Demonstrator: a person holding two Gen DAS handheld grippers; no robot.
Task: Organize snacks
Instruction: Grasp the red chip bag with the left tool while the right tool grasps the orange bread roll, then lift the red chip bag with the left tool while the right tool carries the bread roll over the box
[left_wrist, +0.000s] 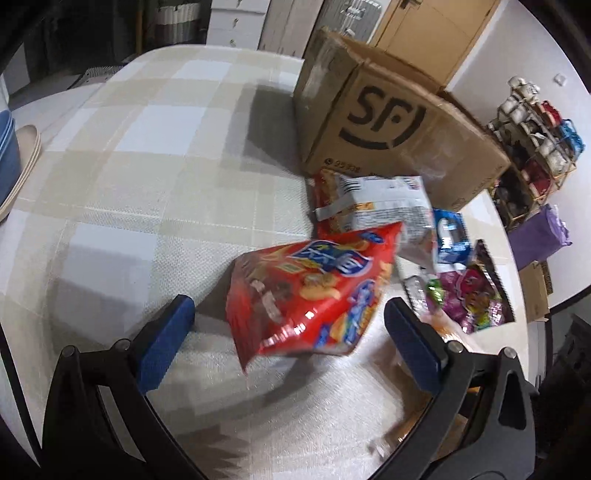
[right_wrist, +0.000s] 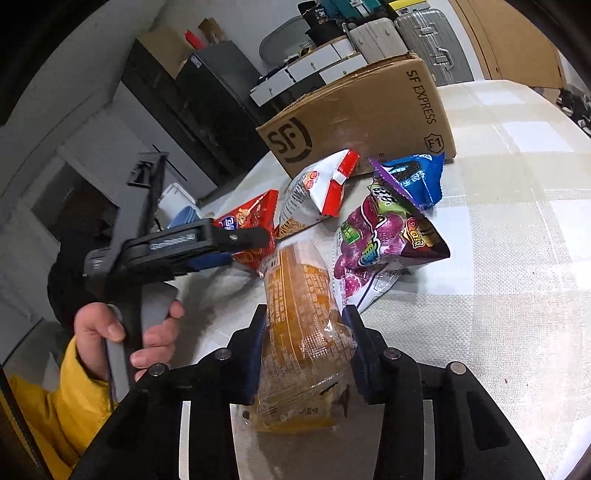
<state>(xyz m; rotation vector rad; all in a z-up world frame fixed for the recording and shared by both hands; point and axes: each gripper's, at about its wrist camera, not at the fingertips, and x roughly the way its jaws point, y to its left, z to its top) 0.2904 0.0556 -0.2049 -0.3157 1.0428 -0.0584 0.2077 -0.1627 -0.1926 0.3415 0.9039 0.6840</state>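
My left gripper (left_wrist: 288, 314) is open with its blue pads either side of a red cracker bag (left_wrist: 310, 291) on the checked tablecloth; it also shows in the right wrist view (right_wrist: 255, 240). My right gripper (right_wrist: 306, 325) is shut on an orange clear-wrapped snack pack (right_wrist: 299, 314), held above the table. Behind lie a white and red bag (right_wrist: 317, 188), a purple grape candy bag (right_wrist: 380, 236) and a blue cookie bag (right_wrist: 417, 177). An open SF Express cardboard box (left_wrist: 388, 122) stands at the back; it also shows in the right wrist view (right_wrist: 369, 107).
Stacked plates and a blue bowl (left_wrist: 11, 155) sit at the table's left edge. A shelf of mugs (left_wrist: 535, 125) and a purple bag (left_wrist: 546, 232) stand beyond the right edge. Drawers and suitcases (right_wrist: 417, 26) are behind the box.
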